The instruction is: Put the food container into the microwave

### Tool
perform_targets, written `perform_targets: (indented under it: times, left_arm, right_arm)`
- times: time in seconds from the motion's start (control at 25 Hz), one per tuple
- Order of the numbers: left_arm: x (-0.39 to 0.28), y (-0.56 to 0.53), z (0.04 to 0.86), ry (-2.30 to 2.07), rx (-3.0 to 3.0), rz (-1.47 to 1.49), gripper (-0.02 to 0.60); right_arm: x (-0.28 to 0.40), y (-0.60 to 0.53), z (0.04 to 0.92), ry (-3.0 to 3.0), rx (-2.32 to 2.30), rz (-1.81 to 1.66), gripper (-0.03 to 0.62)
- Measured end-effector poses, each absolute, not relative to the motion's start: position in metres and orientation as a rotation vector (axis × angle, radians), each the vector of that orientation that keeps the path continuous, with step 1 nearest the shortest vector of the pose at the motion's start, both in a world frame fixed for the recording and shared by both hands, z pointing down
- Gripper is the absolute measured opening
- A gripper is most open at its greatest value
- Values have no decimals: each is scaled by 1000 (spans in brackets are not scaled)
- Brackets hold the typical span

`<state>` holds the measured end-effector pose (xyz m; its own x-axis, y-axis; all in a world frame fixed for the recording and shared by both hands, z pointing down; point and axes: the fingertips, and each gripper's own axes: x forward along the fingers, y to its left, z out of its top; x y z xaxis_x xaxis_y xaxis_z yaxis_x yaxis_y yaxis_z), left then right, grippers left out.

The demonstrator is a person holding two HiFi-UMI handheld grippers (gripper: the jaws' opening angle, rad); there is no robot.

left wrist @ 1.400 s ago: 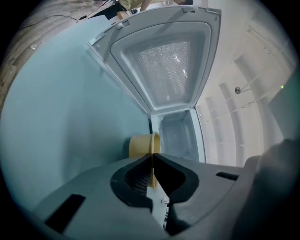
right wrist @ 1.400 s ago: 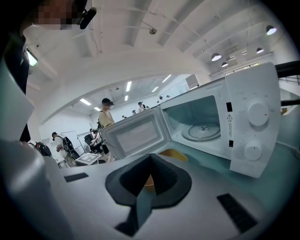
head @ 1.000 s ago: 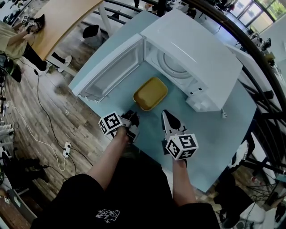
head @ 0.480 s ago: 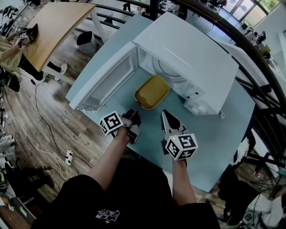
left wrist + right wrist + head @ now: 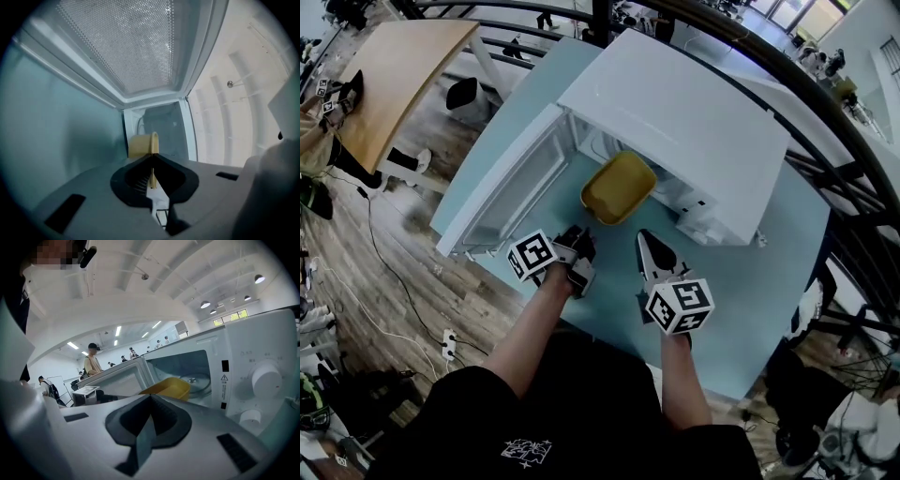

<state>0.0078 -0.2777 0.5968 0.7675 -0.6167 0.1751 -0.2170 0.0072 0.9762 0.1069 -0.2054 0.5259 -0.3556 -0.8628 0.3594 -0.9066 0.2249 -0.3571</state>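
Hemmed left by open door (image 5: 508,183) (swung wide); microwave mouth (image 5: 592,145) half-filled by yellow container (image 5: 617,187); bare table (image 5: 741,286) free at right.

Upper centre of the head view, the far end of the food container (image 5: 617,190) is hidden under the microwave (image 5: 675,112) roof. Low in the left gripper view, the left gripper (image 5: 152,158) covers much of it. People (image 5: 93,363) mid-left in the right gripper view are too small to make out, and the control panel (image 5: 262,380) is cut off at right.
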Motion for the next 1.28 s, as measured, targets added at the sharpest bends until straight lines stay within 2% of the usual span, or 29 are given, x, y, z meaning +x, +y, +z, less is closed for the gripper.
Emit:
perform_targets:
  times: [1.28]
  left_arm:
    - [68,-348,603,-610,1559,-310,25]
  right_arm:
    - [143,-253,536,-2295,1844,850,5]
